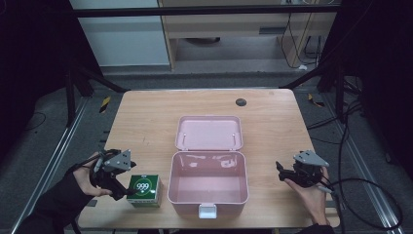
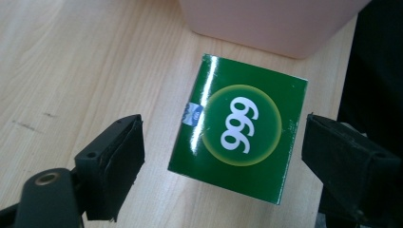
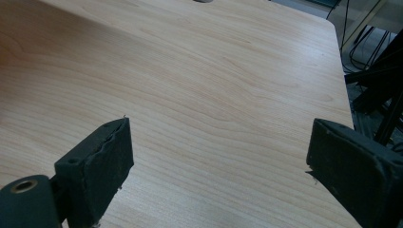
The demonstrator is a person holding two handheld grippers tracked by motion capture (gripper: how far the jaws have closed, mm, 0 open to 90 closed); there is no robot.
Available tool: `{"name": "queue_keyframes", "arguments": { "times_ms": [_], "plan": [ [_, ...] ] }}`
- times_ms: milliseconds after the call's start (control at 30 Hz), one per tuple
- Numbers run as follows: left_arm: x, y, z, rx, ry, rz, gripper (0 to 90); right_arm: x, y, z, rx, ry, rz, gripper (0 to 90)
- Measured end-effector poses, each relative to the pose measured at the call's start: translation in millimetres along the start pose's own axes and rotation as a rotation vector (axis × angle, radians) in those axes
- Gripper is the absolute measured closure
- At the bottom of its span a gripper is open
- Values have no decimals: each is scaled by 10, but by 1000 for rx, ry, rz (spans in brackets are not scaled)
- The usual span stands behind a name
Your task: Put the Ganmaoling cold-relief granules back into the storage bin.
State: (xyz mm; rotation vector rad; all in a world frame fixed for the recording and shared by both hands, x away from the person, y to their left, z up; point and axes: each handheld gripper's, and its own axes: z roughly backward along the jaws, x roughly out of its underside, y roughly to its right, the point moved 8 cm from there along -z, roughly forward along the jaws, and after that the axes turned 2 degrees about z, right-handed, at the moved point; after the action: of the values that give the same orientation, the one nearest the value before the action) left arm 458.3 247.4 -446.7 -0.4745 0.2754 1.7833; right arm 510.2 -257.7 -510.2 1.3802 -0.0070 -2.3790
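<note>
- Left hand [image 1: 83,181] at the near-left of the wooden table [image 1: 146,117], holding the left gripper [image 1: 127,192]. Grey three-cornered plate on top of it.
- Left gripper view: jaws spread wide, one on each side of the green box [image 2: 239,127]. Clear gaps on both sides; neither jaw touches it.
- Green box: small carton, white "999" in a yellow-ringed circle on the top face, glossy with glare streaks. It lies flat on the table near the front edge, just left of the pink case, close to its front-left corner. In the high view the gripper tip overlaps the box's left edge; contact cannot be told from that view.
- Pink case [image 1: 208,190]: plastic, open, centre-front of the table. Tray part nearest the person, interior bare. White latch [image 1: 207,210] at the middle of the front wall.
- Lid [image 1: 209,132] folded back flat on the table behind the tray, inner side up.
- Small dark round spot [image 1: 240,102] on the tabletop beyond the lid, toward the far edge.
- Right hand [image 1: 311,192] at the near-right of the table, well apart from the case, holding the right gripper [image 1: 279,171]. Jaws point left toward the case.
- Right gripper view: jaws spread wide, bare wood grain between them, nothing gripped.
- Black cable [image 1: 360,195] trails from the right gripper and loops off the table's right side.
</note>
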Motion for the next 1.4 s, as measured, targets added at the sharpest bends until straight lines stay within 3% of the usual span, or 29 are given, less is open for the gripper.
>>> {"name": "queue_keyframes", "arguments": {
  "times_ms": [300, 833, 1400],
  "plan": [
    [-22, 36, -111, 0, -55, -41, 117, 32, -10, -22, -7, -26, 2, 73],
    [0, 90, -309, 38, -136, -118, 85, 61, -6, -43, -7, -48, 12, 54],
    [52, 80, -493, 53, -178, -143, 74, 80, -11, -58, -8, -59, 19, 45]
  ]
}}
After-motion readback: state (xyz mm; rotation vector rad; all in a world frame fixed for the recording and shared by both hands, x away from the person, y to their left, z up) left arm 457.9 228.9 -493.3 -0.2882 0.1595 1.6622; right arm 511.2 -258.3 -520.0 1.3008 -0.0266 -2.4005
